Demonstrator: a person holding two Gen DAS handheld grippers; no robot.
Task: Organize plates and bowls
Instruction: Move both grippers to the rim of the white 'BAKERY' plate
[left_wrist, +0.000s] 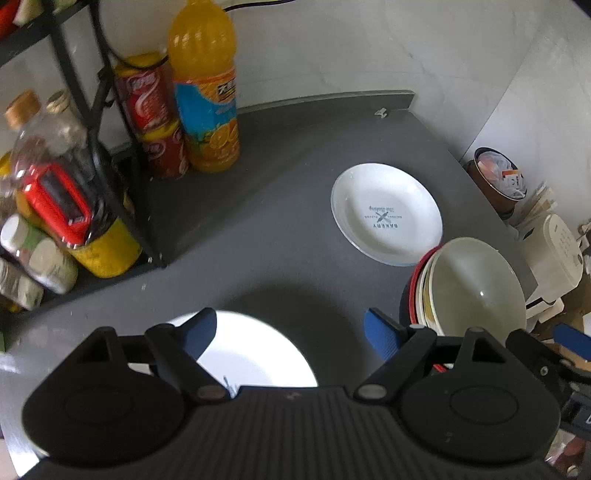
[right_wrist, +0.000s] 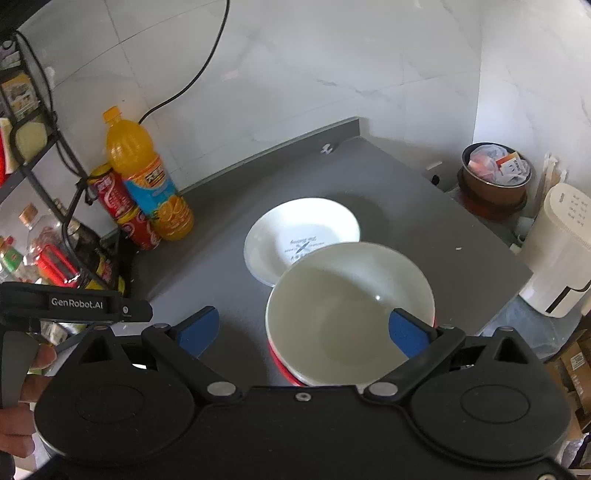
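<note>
My left hand-held gripper gapes empty over a half-hidden white plate. My right hand-held gripper straddles the bowl stack, jaws apart; I cannot tell how many bowls.

White marbled walls met in a corner behind the grey desk; a black wire shelf stood left.

A white printed plate lies flat beside stacked bowls; another white plate sits nearer.
</note>
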